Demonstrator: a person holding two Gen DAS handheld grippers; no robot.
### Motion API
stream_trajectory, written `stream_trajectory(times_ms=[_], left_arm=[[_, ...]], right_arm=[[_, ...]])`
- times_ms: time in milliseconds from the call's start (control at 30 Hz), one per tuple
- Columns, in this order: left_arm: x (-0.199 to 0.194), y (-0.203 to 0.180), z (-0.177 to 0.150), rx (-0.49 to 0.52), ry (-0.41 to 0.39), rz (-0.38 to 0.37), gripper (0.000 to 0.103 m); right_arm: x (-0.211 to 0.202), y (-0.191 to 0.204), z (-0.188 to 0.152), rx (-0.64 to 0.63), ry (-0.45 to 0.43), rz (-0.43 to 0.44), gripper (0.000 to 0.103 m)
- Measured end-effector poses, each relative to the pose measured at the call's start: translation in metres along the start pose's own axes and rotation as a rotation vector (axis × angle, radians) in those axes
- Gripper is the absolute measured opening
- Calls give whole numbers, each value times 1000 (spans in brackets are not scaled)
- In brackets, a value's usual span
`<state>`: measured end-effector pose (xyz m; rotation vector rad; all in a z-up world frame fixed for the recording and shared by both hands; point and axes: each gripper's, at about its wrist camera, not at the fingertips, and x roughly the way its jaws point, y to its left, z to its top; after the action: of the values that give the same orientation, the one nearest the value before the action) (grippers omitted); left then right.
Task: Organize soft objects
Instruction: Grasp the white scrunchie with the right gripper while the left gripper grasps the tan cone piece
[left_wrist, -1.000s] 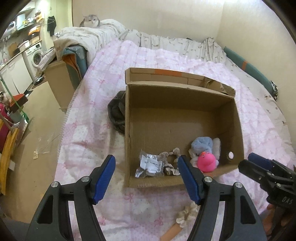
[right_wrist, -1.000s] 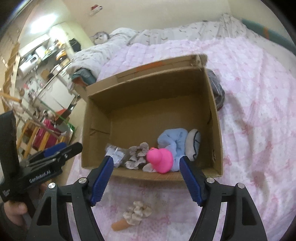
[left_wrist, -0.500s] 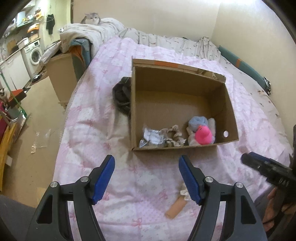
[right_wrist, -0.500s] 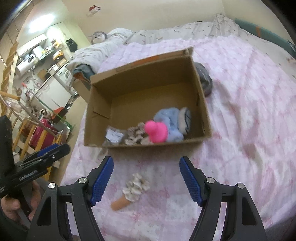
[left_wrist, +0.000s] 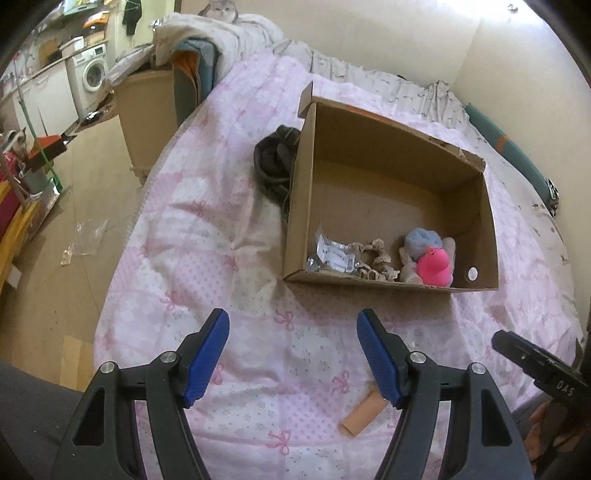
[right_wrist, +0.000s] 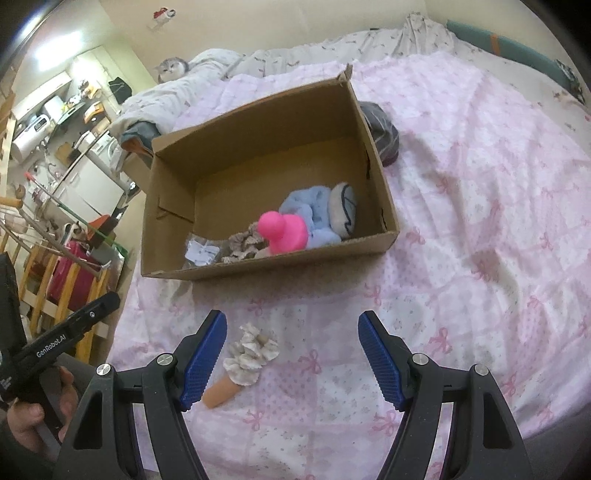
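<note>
An open cardboard box (left_wrist: 388, 133) (right_wrist: 258, 118) lies on the pink quilt. Inside it are a pink duck toy (left_wrist: 436, 266) (right_wrist: 282, 230), a light blue plush (left_wrist: 421, 240) (right_wrist: 310, 210), a beige scrunchie (left_wrist: 376, 258) (right_wrist: 242, 243) and a clear packet (left_wrist: 332, 254) (right_wrist: 201, 253). A beige frilly scrunchie (right_wrist: 251, 350) on a tan tube (left_wrist: 362, 411) (right_wrist: 221, 393) lies on the quilt in front of the box. My left gripper (left_wrist: 291, 354) and right gripper (right_wrist: 291, 354) are both open and empty, held above the quilt short of the box.
A dark bundled cloth (left_wrist: 275, 162) (right_wrist: 382, 133) lies against the box's far-left side. A cat (left_wrist: 221, 7) (right_wrist: 171, 68) sits on bedding at the head of the bed. The bed edge drops to the floor (left_wrist: 55, 258) on the left, with shelves and a washing machine (left_wrist: 92, 74) beyond.
Both grippers have pulled back from the box, which now looks smaller and farther. The scrunchie on the tube has come into fuller view in front of them.
</note>
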<state>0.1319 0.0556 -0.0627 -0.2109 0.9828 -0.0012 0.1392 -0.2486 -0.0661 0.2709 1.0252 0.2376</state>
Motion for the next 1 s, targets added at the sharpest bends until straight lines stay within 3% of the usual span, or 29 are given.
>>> stream_trajectory(times_ms=[233, 533, 567, 600, 633, 700, 800, 1000], left_arm=[[11, -6, -4, 19, 37, 14, 69], [15, -7, -5, 21, 70, 10, 69], [16, -6, -5, 16, 77, 8, 69], [16, -5, -5, 13, 82, 6, 69], [17, -5, -6, 9, 86, 4, 69], [19, -5, -7, 9, 97, 5, 69], [26, -10, -12, 43, 135, 26, 69], [51, -42, -36, 206, 280, -20, 69]], right_arm=[[50, 12, -8, 13, 209, 88, 78], [105, 46, -17, -15, 308, 65, 76], [110, 48, -19, -6, 318, 59, 71], [114, 49, -20, 0, 332, 60, 55], [118, 51, -22, -3, 348, 46, 46], [122, 54, -25, -27, 350, 12, 42], [120, 53, -27, -56, 348, -13, 24], [82, 42, -22, -48, 312, 18, 21]])
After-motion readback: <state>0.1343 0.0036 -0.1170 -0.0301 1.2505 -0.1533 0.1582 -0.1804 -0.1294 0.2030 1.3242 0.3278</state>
